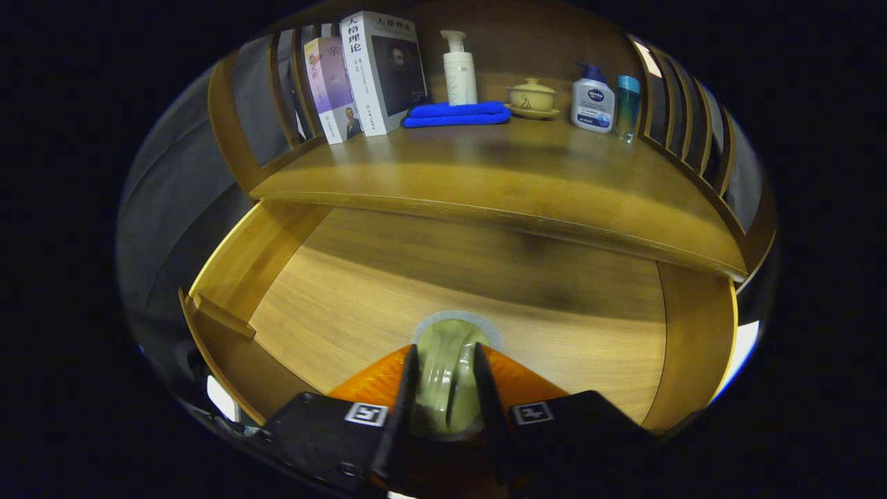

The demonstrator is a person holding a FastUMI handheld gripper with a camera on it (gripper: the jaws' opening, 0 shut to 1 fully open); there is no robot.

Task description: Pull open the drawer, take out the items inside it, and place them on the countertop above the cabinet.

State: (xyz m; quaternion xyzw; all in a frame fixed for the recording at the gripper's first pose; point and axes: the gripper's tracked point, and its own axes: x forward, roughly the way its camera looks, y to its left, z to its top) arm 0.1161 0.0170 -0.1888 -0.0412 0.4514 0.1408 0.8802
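Observation:
The drawer (258, 255) stands pulled open below the wooden countertop (499, 177), and most of its pale wood floor is bare. A pale green glazed cup (449, 378) sits between my fingers, over the near part of the drawer floor. My gripper (445, 352) is shut on the cup, one finger pressing each side of it. A grey round patch (485, 327) shows on the floor just beyond the cup; I cannot tell whether it is a shadow or a mat. I cannot tell if the cup rests on the floor or is lifted.
At the back of the countertop stand two books (367, 76), a white pump bottle (459, 69), a folded blue cloth (457, 114), a lidded tea bowl on a saucer (531, 97), a white and blue bottle (593, 100) and a teal bottle (627, 104). Slatted wooden rails (686, 132) flank both sides.

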